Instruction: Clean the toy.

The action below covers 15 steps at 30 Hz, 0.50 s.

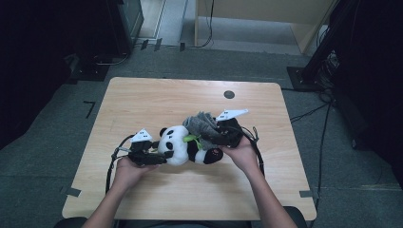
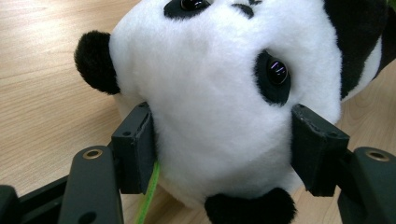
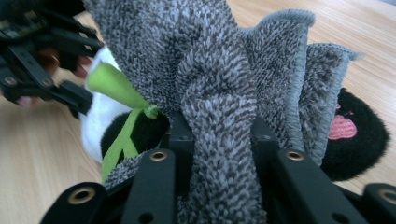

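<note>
A black-and-white plush panda lies on its side on the wooden table, with a green ribbon at its neck. My left gripper is shut on the panda's head; both pads press into the white fur. A grey terry cloth sits bunched over the panda's body. My right gripper grips a fold of that cloth, which fills the gap between its jaws. Beyond the cloth show the green ribbon and a black foot with a pink sole.
A round dark cable hole sits near the table's far edge. Cables trail from both grippers over the table's sides. Dark equipment stands on the floor at the back left and right.
</note>
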Available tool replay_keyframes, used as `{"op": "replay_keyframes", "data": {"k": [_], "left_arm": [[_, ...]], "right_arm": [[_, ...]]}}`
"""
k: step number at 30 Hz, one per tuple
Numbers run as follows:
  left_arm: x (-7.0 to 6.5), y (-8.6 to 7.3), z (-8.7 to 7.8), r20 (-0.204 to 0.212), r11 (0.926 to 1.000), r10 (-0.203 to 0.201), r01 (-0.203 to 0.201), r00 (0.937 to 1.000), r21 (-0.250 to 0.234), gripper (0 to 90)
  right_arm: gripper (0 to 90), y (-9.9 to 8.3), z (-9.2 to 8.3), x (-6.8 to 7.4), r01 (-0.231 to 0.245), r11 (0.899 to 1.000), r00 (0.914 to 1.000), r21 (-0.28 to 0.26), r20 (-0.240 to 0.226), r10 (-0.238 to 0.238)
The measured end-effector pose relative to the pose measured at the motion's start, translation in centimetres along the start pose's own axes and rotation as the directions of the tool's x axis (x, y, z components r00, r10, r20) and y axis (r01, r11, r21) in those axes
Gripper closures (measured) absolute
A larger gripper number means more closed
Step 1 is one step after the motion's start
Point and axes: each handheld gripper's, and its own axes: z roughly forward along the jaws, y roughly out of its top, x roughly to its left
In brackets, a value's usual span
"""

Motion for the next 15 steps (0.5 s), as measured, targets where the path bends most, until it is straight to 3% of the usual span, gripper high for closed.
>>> {"op": "replay_keyframes", "data": {"k": [1, 2, 4, 5, 6, 7, 11, 13, 14, 15], "left_arm": [[0.0, 0.0, 0.0, 0.000, 1.0000, -0.001, 0.001, 1.0000, 0.000, 32.7], [0.0, 0.0, 0.0, 0.001, 1.0000, -0.003, 0.003, 1.0000, 0.000, 32.6], [0.0, 0.0, 0.0, 0.001, 1.0000, -0.004, 0.004, 1.0000, 0.000, 32.6], [0.0, 0.0, 0.0, -0.001, 1.0000, -0.003, 0.003, 1.0000, 0.000, 32.6], [0.0, 0.0, 0.0, -0.001, 1.0000, -0.002, 0.002, 1.0000, 0.000, 32.6], [0.0, 0.0, 0.0, -0.001, 1.0000, -0.003, 0.003, 1.0000, 0.000, 32.7], [0.1, 0.0, 0.0, 0.003, 0.9999, -0.012, 0.012, 0.9999, 0.009, 33.0], [0.1, 0.1, 0.0, 0.003, 0.9999, -0.014, 0.014, 0.9999, 0.010, 33.3], [0.1, 0.1, 0.0, 0.002, 0.9998, -0.014, 0.014, 0.9999, 0.013, 33.6], [0.0, 0.1, 0.0, 0.001, 0.9998, -0.013, 0.013, 0.9999, 0.013, 33.6]], "right_arm": [[57.6, 0.0, 0.0, 0.0, 0.000, 1.000, 1.0000, 0.000, 0.000, 0.000], [50.7, 0.2, -0.5, 0.1, -0.001, 1.000, 0.9999, -0.017, -0.014, 0.001], [50.2, 0.3, -0.7, 0.2, 0.010, 1.000, 0.9999, -0.026, -0.006, -0.010], [58.6, 0.4, -1.0, 0.4, 0.019, 0.999, 0.9998, -0.048, 0.000, -0.019], [58.6, 0.4, -1.0, 0.4, 0.019, 0.999, 0.9998, -0.048, 0.000, -0.019], [69.2, 0.4, -1.3, 0.4, 0.034, 0.997, 0.9992, -0.064, 0.023, -0.032], [73.1, 0.1, -1.1, 0.1, 0.014, 0.999, 0.9999, -0.036, -0.001, -0.014], [74.3, -0.2, -0.8, -0.2, 0.019, 1.000, 0.9997, -0.017, 0.018, -0.019], [75.0, -0.5, -0.9, -0.6, -0.010, 1.000, 0.9998, -0.003, 0.017, 0.010], [75.0, -0.5, -0.9, -0.6, -0.010, 1.000, 0.9998, -0.003, 0.017, 0.010]]}}
